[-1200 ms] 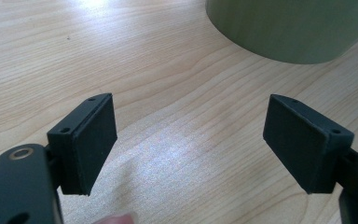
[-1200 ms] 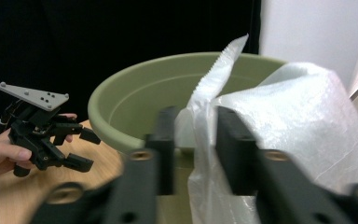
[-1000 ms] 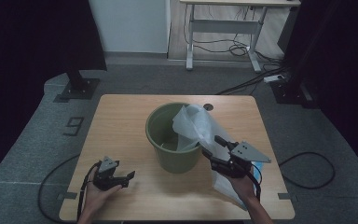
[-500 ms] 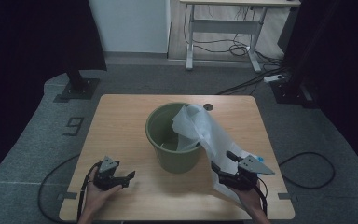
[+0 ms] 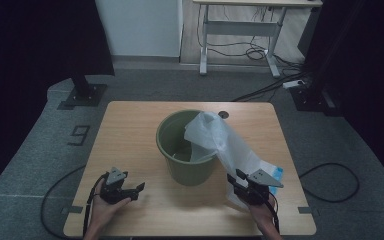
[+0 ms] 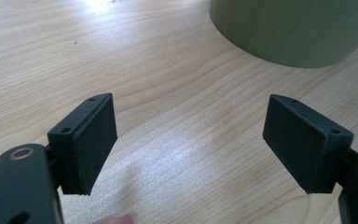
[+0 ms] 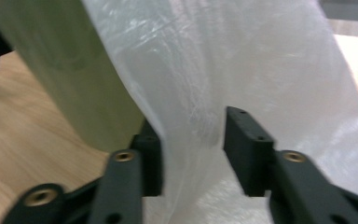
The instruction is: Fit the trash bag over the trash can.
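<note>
A green bucket stands upright near the middle of the wooden surface. A white, translucent plastic bag hangs half in and half out of it: its upper end is bunched over the bucket's right rim, and the rest drapes down the outer wall to the surface on the right, where its lower end lies beside a light-blue patch. What else the bucket holds I cannot tell.

My right claw sits low at the surface's near right, at the foot of the draped bag. In the right gripper view the bag falls straight between its two black jaws, with the bucket's wall just to the left. Those jaws have just been closing around the film; the left one seems to touch it, but a gap remains at the other side, so the bag is not yet clamped.

My left claw rests near the surface's near left, well apart from the bucket, its jaws spread wide over bare wood with nothing between them.
</note>
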`<state>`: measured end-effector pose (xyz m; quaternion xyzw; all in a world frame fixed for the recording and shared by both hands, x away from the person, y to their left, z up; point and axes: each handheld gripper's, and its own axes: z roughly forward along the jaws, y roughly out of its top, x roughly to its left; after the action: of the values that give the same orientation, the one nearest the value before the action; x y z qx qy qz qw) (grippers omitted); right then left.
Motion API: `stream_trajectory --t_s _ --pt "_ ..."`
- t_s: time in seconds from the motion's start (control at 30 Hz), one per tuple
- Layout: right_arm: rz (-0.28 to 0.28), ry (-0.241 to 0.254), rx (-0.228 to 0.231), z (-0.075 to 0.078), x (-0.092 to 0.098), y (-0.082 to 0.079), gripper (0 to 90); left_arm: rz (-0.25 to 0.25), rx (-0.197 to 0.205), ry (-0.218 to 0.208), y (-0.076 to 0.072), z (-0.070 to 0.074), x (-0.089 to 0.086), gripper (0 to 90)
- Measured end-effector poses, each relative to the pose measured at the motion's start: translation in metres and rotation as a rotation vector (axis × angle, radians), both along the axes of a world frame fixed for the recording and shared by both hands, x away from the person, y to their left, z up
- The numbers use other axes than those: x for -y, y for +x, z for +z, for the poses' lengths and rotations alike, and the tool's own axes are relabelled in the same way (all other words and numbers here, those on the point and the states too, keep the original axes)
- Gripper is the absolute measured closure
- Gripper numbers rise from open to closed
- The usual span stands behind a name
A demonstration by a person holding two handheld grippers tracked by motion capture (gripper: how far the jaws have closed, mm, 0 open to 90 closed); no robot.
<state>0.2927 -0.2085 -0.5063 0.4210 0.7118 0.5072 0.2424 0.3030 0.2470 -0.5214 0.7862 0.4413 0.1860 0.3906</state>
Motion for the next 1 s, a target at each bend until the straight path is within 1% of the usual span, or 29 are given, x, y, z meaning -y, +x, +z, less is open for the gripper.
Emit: stream_trajectory --t_s 0.03,0.13,0.2,0.23,0.27,0.33,0.43,0.47,0.53,0.63,0.73,0.8,0.83,0.87,0.93,0.97,1.0 --pt "-0.013 0.007 -0.002 0.0 0.002 0.001 66.3 0.002 0.002 -0.004 0.0 0.001 0.0 17.6" --pt "-0.034 0.009 0.013 0.0 0.008 0.002 77.8 0.013 0.01 -0.005 0.002 0.002 0.0 17.7" --pt "-0.038 0.012 0.033 0.003 0.012 0.002 85.5 0.023 0.02 -0.007 0.003 0.006 0.0 17.7" --pt "-0.038 0.014 0.044 0.005 0.014 0.003 87.5 0.026 0.024 -0.011 0.004 0.007 0.0 17.7" --pt "-0.038 0.013 0.051 0.006 0.015 0.004 88.0 0.034 0.037 -0.016 0.004 0.011 0.001 17.7" --pt "-0.04 0.012 0.071 0.011 0.019 0.006 88.3 0.043 0.051 -0.017 0.004 0.017 0.001 17.7" --pt "-0.047 0.003 0.095 0.02 0.022 0.01 88.3 0.049 0.085 -0.022 0.001 0.034 0.004 19.4" --pt "-0.049 0.001 0.107 0.024 0.024 0.011 88.3 0.046 0.102 -0.027 0.0 0.041 0.005 19.5" --pt "-0.046 -0.003 0.128 0.034 0.025 0.013 88.3 0.045 0.127 -0.043 -0.001 0.053 0.008 19.7" --pt "-0.038 -0.026 0.166 0.052 0.023 0.014 88.3 0.04 0.166 -0.068 -0.001 0.071 0.013 19.6" --pt "-0.027 -0.038 0.198 0.073 0.019 0.016 88.3 0.029 0.198 -0.07 0.002 0.089 0.021 19.5" --pt "-0.022 -0.039 0.222 0.085 0.017 0.017 88.3 0.015 0.213 -0.071 0.003 0.1 0.026 19.4" --pt "-0.013 -0.04 0.234 0.094 0.015 0.019 88.3 0.01 0.218 -0.071 0.004 0.103 0.028 19.4" --pt "-0.008 -0.043 0.239 0.098 0.013 0.02 88.3 0.004 0.223 -0.072 0.005 0.107 0.03 19.4" --pt "0.005 -0.047 0.256 0.109 0.007 0.022 88.3 -0.011 0.231 -0.083 0.007 0.115 0.035 19.4" --pt "0.017 -0.05 0.265 0.115 0.002 0.024 88.3 -0.017 0.233 -0.083 0.008 0.118 0.037 19.4" --pt "0.033 -0.059 0.264 0.118 -0.002 0.025 88.2 -0.019 0.235 -0.085 0.009 0.119 0.038 19.3"
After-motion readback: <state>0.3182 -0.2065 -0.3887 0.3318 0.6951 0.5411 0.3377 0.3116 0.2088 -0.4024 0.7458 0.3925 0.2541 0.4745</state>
